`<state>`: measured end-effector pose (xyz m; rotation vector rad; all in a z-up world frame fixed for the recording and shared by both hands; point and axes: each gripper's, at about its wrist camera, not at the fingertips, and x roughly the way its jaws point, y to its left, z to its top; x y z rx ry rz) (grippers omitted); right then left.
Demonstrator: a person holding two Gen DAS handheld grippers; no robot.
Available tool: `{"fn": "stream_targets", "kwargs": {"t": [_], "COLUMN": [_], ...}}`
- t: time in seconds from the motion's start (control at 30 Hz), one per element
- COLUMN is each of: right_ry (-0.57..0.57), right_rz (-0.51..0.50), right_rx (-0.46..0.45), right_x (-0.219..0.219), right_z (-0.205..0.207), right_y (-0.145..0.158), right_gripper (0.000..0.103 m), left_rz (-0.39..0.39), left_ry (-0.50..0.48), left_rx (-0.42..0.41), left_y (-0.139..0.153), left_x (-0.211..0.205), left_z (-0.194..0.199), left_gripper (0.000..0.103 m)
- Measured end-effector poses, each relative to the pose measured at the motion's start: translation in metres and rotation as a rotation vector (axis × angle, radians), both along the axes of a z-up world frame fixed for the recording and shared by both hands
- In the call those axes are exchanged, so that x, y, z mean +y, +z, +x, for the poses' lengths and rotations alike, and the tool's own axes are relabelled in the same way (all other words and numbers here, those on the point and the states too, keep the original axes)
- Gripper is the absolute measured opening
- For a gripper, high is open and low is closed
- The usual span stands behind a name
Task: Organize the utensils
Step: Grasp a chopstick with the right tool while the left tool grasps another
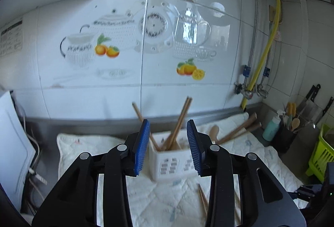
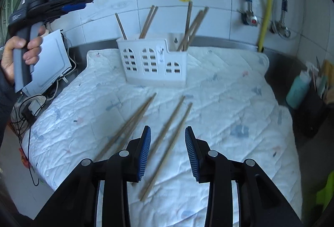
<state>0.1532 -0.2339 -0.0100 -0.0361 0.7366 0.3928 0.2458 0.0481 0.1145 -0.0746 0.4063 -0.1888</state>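
Right claw [image 2: 168,150] agape — above chopsticks [image 2: 167,143]

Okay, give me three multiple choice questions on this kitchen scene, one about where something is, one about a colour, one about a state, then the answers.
1. Where do the loose chopsticks lie?
A. on the white quilted cloth
B. in the black utensil cup
C. on the wall tiles

2. What colour are the pads of the right gripper?
A. red
B. blue
C. green

3. How is the left gripper?
A. shut on a chopstick
B. shut on a spoon
C. open, holding nothing

Answers: 1 A, they lie flat on the cloth in front of the white utensil holder. 2 B, both ribbed pads are blue. 3 C, its fingers stand apart with nothing between them.
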Motion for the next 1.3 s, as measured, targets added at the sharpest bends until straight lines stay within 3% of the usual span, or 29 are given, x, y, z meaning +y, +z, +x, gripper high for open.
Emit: {"fn": "stream_targets", "kwargs": {"t": [0.2,0.5,0.77,1.1,1.3], "right_ry": [-0.052,-0.097,-0.132,-0.178,-0.180], "right_rz": [0.036,-0.009,0.025,0.033,0.034], "right_rx": [0.056,0.073,0.098,0.127,0.125], "right_x": [0.000,0.020,0.024,0.020,0.018], "right_z": [-0.019,-0.035,-0.031,-0.028,-0.028], "right_y": [-0.032,-0.064,-0.077,-0.090,-0.091], "right_gripper": [0.033,0.023,0.017,0.009,0.009], "left_rz": [0.044,-0.001,-0.049,-0.074,-0.061], "left_ry": [0.005,-0.018,-0.120,-0.211,-0.217], "left_rx": [0.038,0.141,0.266,0.366,0.398], "left_y": [-0.044,-0.106,-0.162,-0.204,-0.218], "left_x": [-0.004,-0.008,-0.031,-0.067,-0.076], "left_z": [-0.046,-0.095,-0.127,-0.130,-0.119], "left_gripper": [0.037,0.038,0.037,0.037,0.025]}}
